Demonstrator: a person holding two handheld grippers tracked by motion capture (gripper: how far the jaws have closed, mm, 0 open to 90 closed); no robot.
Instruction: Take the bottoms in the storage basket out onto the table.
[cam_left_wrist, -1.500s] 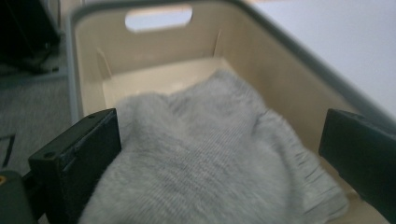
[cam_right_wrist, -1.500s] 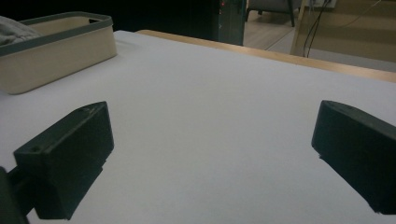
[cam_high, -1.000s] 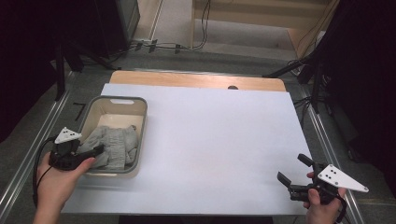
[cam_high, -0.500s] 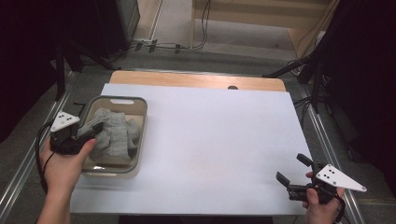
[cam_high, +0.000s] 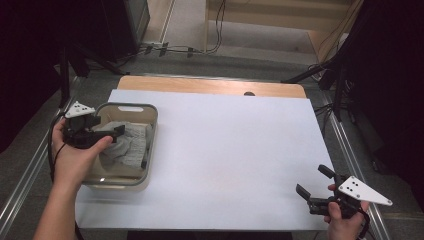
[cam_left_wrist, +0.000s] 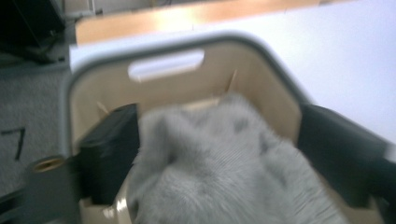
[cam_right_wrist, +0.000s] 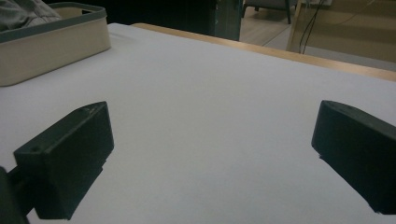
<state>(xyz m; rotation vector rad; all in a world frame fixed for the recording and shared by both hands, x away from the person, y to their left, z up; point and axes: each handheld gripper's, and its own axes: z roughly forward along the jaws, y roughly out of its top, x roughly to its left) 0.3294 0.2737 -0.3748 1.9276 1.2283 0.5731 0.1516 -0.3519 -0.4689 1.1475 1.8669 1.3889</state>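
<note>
Early days, by the look of it. The grey cloth (cam_high: 127, 145) was bunched in the beige bin (cam_high: 131, 107) at the table's left; nothing was laid out yet. The left gripper (cam_high: 118, 131) was spread around it, not visibly clamped. The right gripper (cam_high: 312, 184) was held apart over bare white tabletop (cam_high: 235, 145).

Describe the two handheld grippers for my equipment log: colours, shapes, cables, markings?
Both are black. The left gripper and right gripper each have two blocky black jaws and a pale grey three-cornered plate on top with small dark dots. A black cable trails from the left one. The forearms are bare, no sleeves visible.
</note>
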